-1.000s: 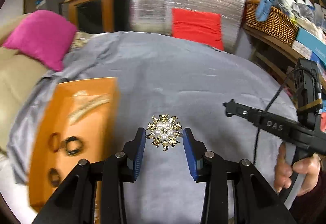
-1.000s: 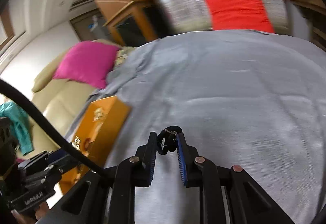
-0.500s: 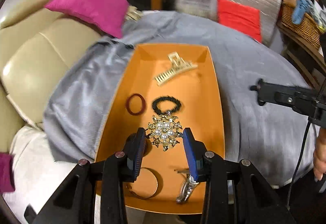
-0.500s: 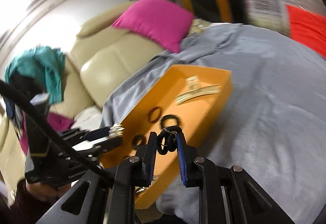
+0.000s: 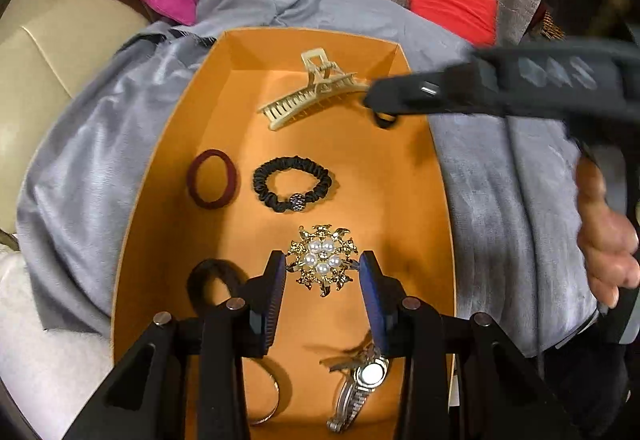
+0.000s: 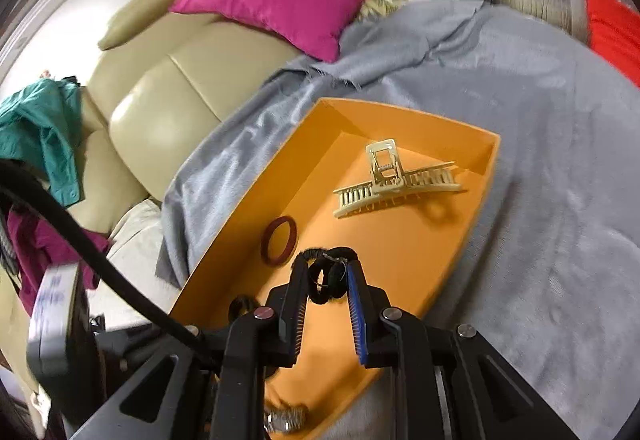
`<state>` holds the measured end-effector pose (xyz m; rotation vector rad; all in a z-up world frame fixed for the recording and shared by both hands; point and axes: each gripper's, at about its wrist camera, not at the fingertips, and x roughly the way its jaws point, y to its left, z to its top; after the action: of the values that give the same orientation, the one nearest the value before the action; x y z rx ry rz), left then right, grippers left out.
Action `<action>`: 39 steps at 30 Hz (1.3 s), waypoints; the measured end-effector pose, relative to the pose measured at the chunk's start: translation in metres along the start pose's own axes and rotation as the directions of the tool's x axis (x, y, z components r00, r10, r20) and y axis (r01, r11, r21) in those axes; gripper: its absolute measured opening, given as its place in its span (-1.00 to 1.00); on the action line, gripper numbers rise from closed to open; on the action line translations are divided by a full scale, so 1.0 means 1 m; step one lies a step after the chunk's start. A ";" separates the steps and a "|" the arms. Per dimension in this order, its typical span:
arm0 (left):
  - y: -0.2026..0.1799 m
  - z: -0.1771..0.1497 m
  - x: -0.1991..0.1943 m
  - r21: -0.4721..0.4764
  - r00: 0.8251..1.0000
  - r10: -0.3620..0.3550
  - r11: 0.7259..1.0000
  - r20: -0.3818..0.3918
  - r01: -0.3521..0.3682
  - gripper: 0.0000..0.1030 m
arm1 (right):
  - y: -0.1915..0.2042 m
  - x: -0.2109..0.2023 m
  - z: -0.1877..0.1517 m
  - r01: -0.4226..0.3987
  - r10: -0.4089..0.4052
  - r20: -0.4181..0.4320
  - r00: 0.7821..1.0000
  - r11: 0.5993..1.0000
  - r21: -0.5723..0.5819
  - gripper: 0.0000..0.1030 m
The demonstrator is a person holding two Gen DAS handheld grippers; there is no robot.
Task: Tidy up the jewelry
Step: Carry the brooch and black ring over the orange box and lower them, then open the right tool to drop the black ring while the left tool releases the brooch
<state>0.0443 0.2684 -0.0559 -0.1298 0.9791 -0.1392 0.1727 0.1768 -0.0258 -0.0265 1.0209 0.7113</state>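
Both loads are hanging over the orange tray (image 5: 436, 176) now. The left gripper (image 5: 322, 274) has its fingers clamped on the pearl brooch (image 5: 322, 260), with a black scrunchie (image 5: 292, 182) just beyond them. The right gripper (image 6: 327, 278) has its fingers squeezed on a small black hair tie (image 6: 326, 280). Risk: the 2 grippers are close, so a bump could knock the brooch loose, or dropping it could snag that scrunchie.
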 end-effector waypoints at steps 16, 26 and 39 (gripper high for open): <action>0.003 0.010 0.028 -0.009 0.996 -0.007 1.000 -0.084 0.006 -0.24 | -0.013 0.068 0.030 0.137 -0.128 -0.187 0.974 0.990 0.038 -0.53; 0.011 0.009 0.028 -0.024 0.997 -0.011 1.000 -0.080 0.009 -0.24 | -0.016 0.070 0.033 0.180 -0.169 -0.180 0.969 0.983 0.046 -0.53; 0.005 0.005 0.025 -0.012 0.998 0.030 0.999 -0.062 -0.031 -0.24 | -0.020 0.065 0.030 0.171 -0.161 -0.156 0.975 0.984 0.055 -0.53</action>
<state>0.0623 0.2690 -0.0747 -0.1227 1.0437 -0.1096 0.2277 0.2062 -0.0666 -0.1072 1.1726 0.5274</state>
